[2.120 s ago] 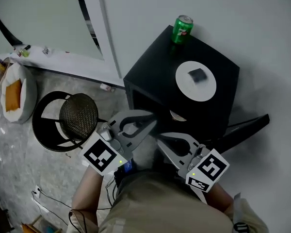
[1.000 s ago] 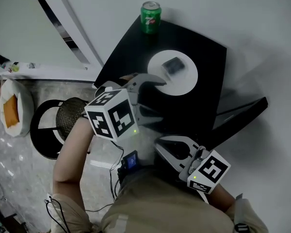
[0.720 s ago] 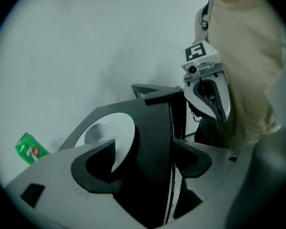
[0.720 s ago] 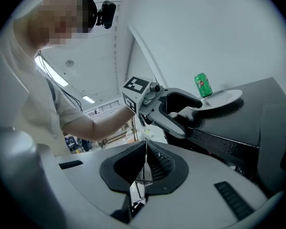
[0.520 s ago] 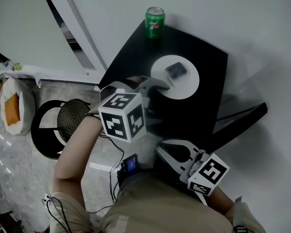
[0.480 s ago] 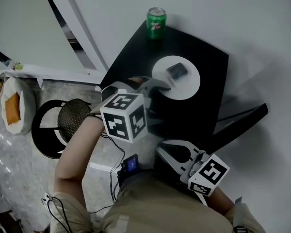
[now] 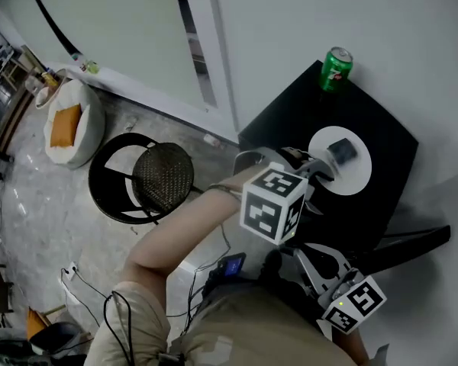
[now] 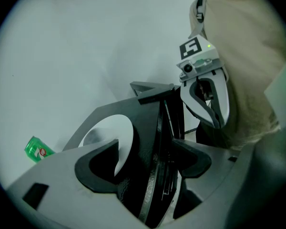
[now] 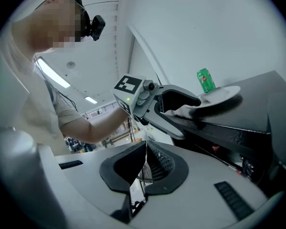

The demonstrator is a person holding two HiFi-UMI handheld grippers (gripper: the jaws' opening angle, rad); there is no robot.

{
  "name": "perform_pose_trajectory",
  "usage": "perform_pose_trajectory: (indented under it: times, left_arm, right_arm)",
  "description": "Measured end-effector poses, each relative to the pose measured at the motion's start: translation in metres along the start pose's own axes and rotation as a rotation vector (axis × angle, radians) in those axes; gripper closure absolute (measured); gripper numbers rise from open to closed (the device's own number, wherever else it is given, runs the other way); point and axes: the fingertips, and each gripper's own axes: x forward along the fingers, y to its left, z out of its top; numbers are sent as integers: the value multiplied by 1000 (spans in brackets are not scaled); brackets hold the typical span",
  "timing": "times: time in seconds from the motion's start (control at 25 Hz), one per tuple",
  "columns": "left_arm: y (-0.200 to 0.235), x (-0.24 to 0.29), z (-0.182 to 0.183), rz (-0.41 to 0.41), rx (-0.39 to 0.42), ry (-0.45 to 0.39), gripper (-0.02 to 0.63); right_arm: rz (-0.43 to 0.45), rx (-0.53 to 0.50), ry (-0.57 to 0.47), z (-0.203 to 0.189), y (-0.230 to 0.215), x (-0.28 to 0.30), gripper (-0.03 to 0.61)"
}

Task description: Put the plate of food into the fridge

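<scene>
Step in hand was judged to be the pick-up. The plate (image 7: 361, 178) w/ food (image 7: 341, 152) was seen on top of the black fridge (image 7: 286, 128), not inside, w/ a green can (image 7: 336, 69) at the far corner. The L gripper (image 7: 320, 171) was placed at the plate's near rim, jaws apart, nothing clamped. The R gripper (image 7: 305, 252) was seen low by the open door (image 7: 416, 239), jaws closed, empty. Next, the rim would need seating betw. the pads & squeezing, w/ the plate lifted level.
</scene>
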Motion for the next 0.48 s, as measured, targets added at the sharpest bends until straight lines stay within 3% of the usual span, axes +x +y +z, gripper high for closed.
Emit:
perform_pose_trajectory:
  times: [0.48]
  left_arm:
    - [0,3,-11,115,56,50,265]
  right_arm:
    - [39,-12,11,-5,8,7,557]
